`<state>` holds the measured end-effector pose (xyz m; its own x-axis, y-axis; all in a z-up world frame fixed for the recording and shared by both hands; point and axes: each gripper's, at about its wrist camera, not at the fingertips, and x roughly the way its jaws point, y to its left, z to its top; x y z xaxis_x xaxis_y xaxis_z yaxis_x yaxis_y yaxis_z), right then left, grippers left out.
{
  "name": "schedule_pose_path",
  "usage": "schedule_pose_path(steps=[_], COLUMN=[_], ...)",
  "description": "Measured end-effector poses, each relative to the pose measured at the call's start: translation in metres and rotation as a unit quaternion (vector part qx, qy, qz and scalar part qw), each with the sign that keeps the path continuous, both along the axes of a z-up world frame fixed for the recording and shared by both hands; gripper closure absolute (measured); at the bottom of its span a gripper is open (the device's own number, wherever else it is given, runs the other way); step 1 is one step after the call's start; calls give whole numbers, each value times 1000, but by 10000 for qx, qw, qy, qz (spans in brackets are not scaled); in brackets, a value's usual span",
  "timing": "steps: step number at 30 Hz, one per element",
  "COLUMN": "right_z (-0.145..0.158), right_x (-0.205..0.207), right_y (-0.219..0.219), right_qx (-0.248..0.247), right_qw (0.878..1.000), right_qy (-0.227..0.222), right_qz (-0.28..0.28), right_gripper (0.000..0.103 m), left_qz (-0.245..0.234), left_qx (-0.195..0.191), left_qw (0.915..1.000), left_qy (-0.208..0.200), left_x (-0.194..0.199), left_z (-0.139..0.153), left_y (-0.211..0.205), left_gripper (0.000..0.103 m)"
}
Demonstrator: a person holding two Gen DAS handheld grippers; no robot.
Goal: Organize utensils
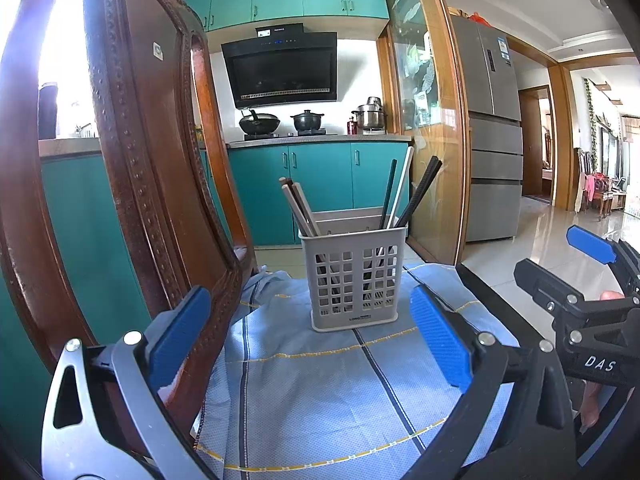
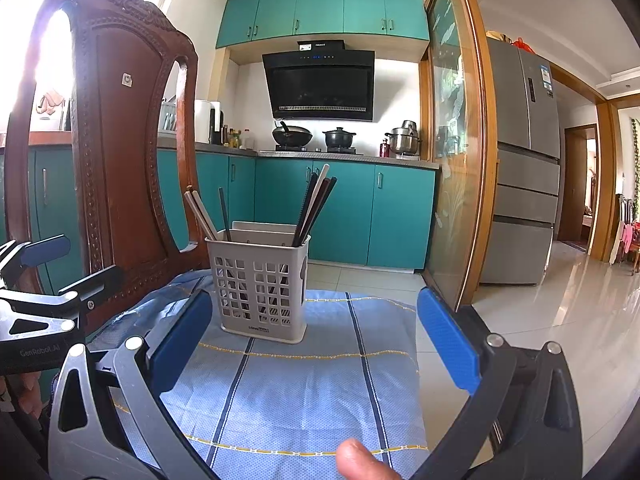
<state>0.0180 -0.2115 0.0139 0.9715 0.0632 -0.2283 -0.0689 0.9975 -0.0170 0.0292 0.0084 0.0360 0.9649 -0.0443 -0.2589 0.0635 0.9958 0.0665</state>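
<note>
A grey slotted utensil holder (image 1: 352, 280) stands upright on a blue cloth (image 1: 320, 392); it also shows in the right wrist view (image 2: 260, 288). Several chopsticks stand in it: light wooden ones (image 1: 298, 210) lean left, dark ones (image 1: 420, 196) and a white one lean right. They show in the right wrist view too (image 2: 316, 208). My left gripper (image 1: 310, 340) is open and empty, just in front of the holder. My right gripper (image 2: 316, 352) is open and empty, a little behind and to the right of the holder. The right gripper's body shows in the left wrist view (image 1: 580, 300).
A carved wooden chair back (image 1: 140, 160) rises close on the left, beside the cloth (image 2: 300, 380). Beyond are teal kitchen cabinets (image 1: 320, 184), a stove with pots, a glass sliding door (image 1: 432, 120) and a grey fridge (image 1: 492, 128). A thumb (image 2: 356, 460) shows at the bottom.
</note>
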Motion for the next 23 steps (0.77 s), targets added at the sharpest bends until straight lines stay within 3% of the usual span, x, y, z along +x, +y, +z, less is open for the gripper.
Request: schedule_pose_path(steps=[16,18,20,22,23], right_z=[-2,-15,-37,-59,-59], right_x=[2,14,48,84,84], right_y=[0,-5,-8,-6,-6], right_qx=[3,207,376,302,302], right_qw=[10000,9992,9930,9790,9790], right_qy=[43,302,1107,2016,2016], right_qz=[14,140,166,56,56], right_gripper=[3,3,3,3,3], left_qz=[-46,-30,-15,5,37], left_qx=[5,-29,-72,-65,-29], left_qw=[10000,9999,9997,9990,9982], left_qy=[59,137,246,448,603], left_x=[0,3,6,11,17], left_z=[-1,-1,-2,-6,-9], left_y=[-3,-2,0,0,-1], left_gripper=[4,4,4,4,4])
